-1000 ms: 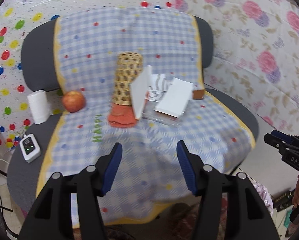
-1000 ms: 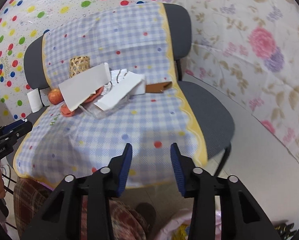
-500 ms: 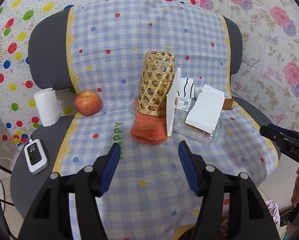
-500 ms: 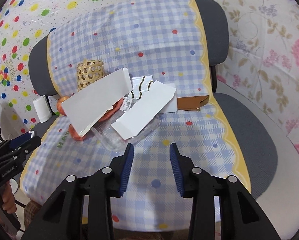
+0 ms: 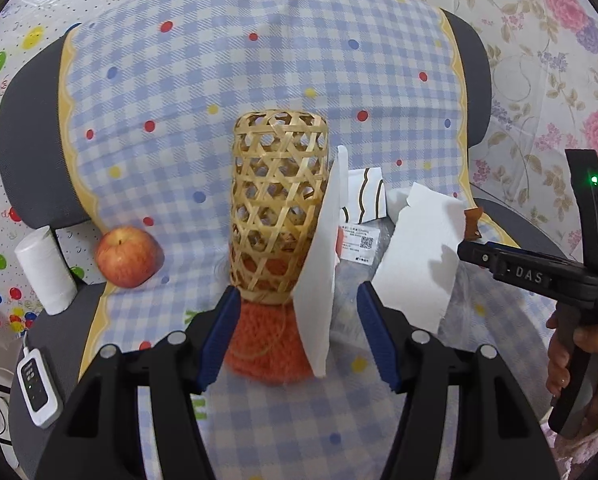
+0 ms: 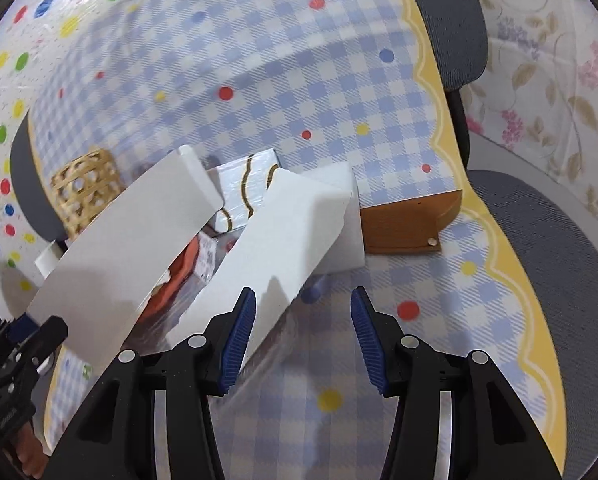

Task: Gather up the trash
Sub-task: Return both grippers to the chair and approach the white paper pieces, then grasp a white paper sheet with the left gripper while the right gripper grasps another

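On the checked cloth over a chair lies a trash pile. It holds a woven bamboo basket on an orange knitted piece, a white card seen edge-on, a second white card, a small box with wavy brown lines and clear plastic. My left gripper is open just in front of the knitted piece, with the edge-on card's lower end in the gap between its jaws. My right gripper is opening, nothing pressed; the sloping white card ends at its left finger.
An apple, a white roll and a white remote sit at the chair's left. A brown piece lies right of the pile. The right gripper's body crosses the left wrist view. Floral and dotted sheets hang behind.
Both grippers have come much closer to the pile, which now fills each view. The right gripper's jaws stand wider than before. Nothing in the pile has shifted.
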The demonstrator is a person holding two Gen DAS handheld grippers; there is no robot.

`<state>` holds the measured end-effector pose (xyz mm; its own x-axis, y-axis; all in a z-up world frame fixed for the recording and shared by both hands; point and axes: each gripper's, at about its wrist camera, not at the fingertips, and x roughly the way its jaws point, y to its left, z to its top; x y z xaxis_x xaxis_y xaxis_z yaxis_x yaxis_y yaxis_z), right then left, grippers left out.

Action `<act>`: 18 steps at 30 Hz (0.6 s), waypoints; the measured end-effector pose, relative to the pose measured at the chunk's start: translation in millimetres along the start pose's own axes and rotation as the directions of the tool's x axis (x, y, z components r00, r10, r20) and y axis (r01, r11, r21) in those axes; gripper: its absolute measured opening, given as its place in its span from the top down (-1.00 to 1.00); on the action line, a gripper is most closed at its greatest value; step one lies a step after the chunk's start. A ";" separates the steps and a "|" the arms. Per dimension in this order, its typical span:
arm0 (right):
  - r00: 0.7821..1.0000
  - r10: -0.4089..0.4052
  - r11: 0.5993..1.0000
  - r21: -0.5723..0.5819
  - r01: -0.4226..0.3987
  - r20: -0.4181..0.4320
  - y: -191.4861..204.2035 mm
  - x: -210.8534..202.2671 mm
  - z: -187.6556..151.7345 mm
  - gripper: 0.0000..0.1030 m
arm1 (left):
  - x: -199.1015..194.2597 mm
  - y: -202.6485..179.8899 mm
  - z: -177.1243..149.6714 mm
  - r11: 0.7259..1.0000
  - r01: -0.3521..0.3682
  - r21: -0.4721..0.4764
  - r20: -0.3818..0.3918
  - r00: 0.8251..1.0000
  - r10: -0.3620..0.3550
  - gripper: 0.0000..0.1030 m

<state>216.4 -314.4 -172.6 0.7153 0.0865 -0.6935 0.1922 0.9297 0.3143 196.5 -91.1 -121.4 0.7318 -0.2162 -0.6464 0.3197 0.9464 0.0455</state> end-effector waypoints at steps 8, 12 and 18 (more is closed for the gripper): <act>0.997 0.072 0.995 0.077 -0.070 -0.026 -8.0 28.6 18.3 0.15 | 16.1 1.3 4.8 1.000 0.006 -0.008 -0.015 1.000 -0.006 -0.14; 0.996 0.089 0.994 0.054 -0.090 0.022 2.0 11.2 25.7 0.77 | 14.7 3.5 5.6 1.000 0.011 -0.015 -0.015 1.000 -0.012 -0.14; 0.984 0.097 0.995 -0.045 -0.091 0.150 22.5 -50.4 27.8 0.98 | 9.7 -0.7 9.9 1.000 0.009 -0.002 -0.013 1.000 -0.009 -0.14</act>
<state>203.3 -307.8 -112.6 0.8230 0.1216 -0.5548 0.0960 0.9330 0.3468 209.3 -96.3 -120.2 0.7213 -0.2217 -0.6562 0.3254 0.9448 0.0385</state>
